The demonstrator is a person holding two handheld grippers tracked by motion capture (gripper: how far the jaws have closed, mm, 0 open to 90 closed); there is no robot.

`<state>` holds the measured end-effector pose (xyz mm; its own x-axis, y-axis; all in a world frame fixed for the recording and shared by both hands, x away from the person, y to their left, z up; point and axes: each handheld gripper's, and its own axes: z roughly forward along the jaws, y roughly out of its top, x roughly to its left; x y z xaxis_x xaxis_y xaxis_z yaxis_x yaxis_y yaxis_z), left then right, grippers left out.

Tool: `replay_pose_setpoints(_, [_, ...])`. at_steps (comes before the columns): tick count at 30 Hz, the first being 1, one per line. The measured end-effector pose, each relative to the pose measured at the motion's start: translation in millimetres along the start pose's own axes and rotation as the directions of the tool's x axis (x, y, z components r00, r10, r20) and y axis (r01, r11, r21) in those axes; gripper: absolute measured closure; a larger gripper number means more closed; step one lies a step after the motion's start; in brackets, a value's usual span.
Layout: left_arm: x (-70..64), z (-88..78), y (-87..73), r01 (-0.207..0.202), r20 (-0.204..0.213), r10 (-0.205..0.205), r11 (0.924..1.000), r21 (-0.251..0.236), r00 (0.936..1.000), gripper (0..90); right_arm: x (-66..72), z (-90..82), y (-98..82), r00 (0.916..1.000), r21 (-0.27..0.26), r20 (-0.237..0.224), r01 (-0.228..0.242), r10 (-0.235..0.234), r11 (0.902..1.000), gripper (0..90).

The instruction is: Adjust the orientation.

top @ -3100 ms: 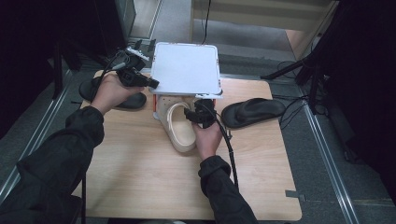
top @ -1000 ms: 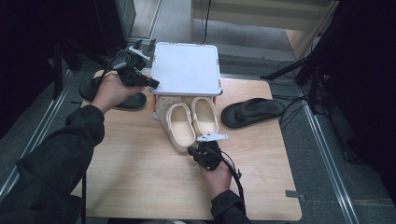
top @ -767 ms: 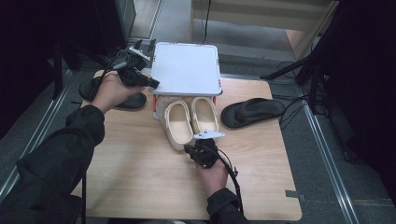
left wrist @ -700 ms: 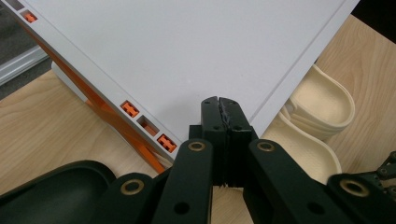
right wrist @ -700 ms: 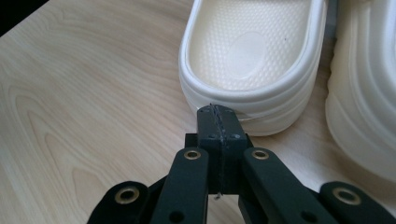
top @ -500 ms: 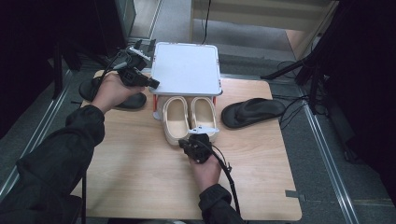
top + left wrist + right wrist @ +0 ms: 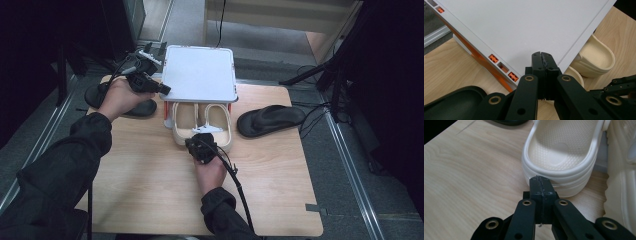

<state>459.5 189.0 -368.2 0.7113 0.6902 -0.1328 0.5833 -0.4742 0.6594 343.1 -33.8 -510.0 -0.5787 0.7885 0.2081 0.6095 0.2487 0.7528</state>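
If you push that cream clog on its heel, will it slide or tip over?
Probably slide: the cream clog sits flat on the smooth wooden table. Its thick foam-like wall looks light and slightly squishy, so the shut right gripper might dent it.

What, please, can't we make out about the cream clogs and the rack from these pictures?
- High view: the toe ends of the cream clogs sit under the white shelf top, which hides them.
- Left gripper view: the left tongs, shut, block the shelf's near corner, so contact cannot be told.
- Right gripper view: the second clog is cut off by the right edge.
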Motion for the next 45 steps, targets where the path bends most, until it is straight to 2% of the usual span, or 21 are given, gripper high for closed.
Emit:
replay_pose_setpoints(3, [-0.2,0.2,0.1,0.002,0.011,-0.002,1.0000,0.002,0.9999,90.0,-1.0,5.1,3.5,0.9998,-0.014,0.009,-0.017,0.017,0.9998,90.0])
replay_pose_setpoints(7, [-1.3,0.5,0.4,0.003,0.008,-0.003,1.0000,0.000,1.0000,90.0,-2.5,13.1,11.2,0.9989,-0.007,0.024,-0.040,0.040,0.9992,90.0])
replay_pose_setpoints(14, [-1.3,0.5,0.0,0.003,0.010,-0.003,1.0000,-0.002,0.9999,90.0,0.6,27.7,28.6,0.9973,-0.004,0.054,-0.050,0.050,0.9987,90.0])
replay_pose_setpoints(21, [0.2,0.0,-1.2,-0.004,0.014,0.004,1.0000,-0.006,0.9999,90.0,-1.9,40.7,37.7,0.9956,-0.018,0.065,-0.067,0.068,0.9976,90.0])
replay_pose_setpoints(26, [-0.2,0.1,-1.5,0.000,0.009,0.001,0.9999,-0.010,1.0000,90.0,-3.7,40.4,39.5,0.9950,-0.018,0.050,-0.086,0.087,0.9961,90.0])
replay_pose_setpoints(35, [-0.5,0.1,-1.1,0.004,0.010,-0.004,1.0000,-0.007,0.9999,90.0,-2.4,14.9,32.9,0.9966,-0.035,-0.034,-0.076,0.075,0.9965,90.0])
replay_pose_setpoints(38, [-0.1,0.2,-1.1,0.006,0.013,-0.006,1.0000,-0.007,0.9999,90.0,-2.5,-3.3,23.8,0.9974,-0.050,-0.057,-0.047,0.045,0.9976,90.0])
replay_pose_setpoints(42, [-0.7,0.1,-0.4,0.000,0.007,0.000,1.0000,-0.002,1.0000,90.0,-9.8,-26.3,10.0,0.9965,-0.042,-0.075,-0.038,0.035,0.9984,90.0])
replay_pose_setpoints(44, [-0.7,0.0,-0.3,0.002,0.007,-0.002,1.0000,0.000,1.0000,90.0,-11.9,-31.3,6.7,0.9969,-0.041,-0.073,-0.031,0.028,0.9987,90.0])
replay_pose_setpoints(45, [-0.6,0.1,-0.2,0.002,0.008,-0.002,1.0000,-0.001,1.0000,90.0,-17.1,-42.9,-0.5,0.9963,-0.039,-0.080,-0.032,0.029,0.9987,90.0])
